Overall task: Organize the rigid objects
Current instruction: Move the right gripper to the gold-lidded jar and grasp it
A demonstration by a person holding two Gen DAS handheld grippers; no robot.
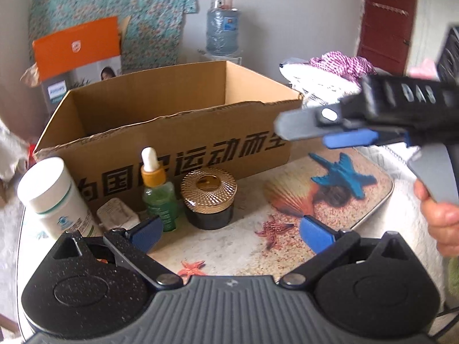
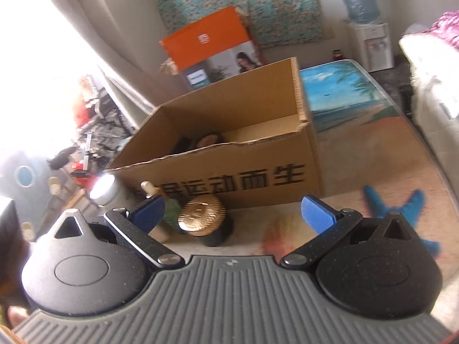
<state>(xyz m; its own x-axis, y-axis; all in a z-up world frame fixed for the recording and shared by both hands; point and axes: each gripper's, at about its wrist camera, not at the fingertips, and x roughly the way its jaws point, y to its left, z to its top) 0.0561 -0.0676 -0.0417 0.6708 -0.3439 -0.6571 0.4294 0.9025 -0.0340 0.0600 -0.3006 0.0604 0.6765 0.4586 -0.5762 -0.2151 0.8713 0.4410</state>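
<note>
An open cardboard box (image 1: 172, 120) stands at the back of the table. In front of it stand a white bottle (image 1: 54, 197), a green dropper bottle (image 1: 157, 192) and a black jar with a gold lid (image 1: 209, 200), and a small white packet (image 1: 117, 215) lies between the two bottles. My left gripper (image 1: 231, 235) is open, low over the table, just in front of the jar. My right gripper (image 2: 233, 215) is open too, higher up, facing the jar (image 2: 200, 218) and the box (image 2: 229, 166). Dark items (image 2: 200, 140) lie inside the box.
The right gripper (image 1: 330, 132), held by a hand (image 1: 441, 223), crosses the upper right of the left wrist view. The table (image 1: 330, 200) has a beach print with starfish. Behind stand an orange carton (image 1: 77, 48), a water dispenser (image 1: 222, 28) and piled cloth (image 1: 330, 68).
</note>
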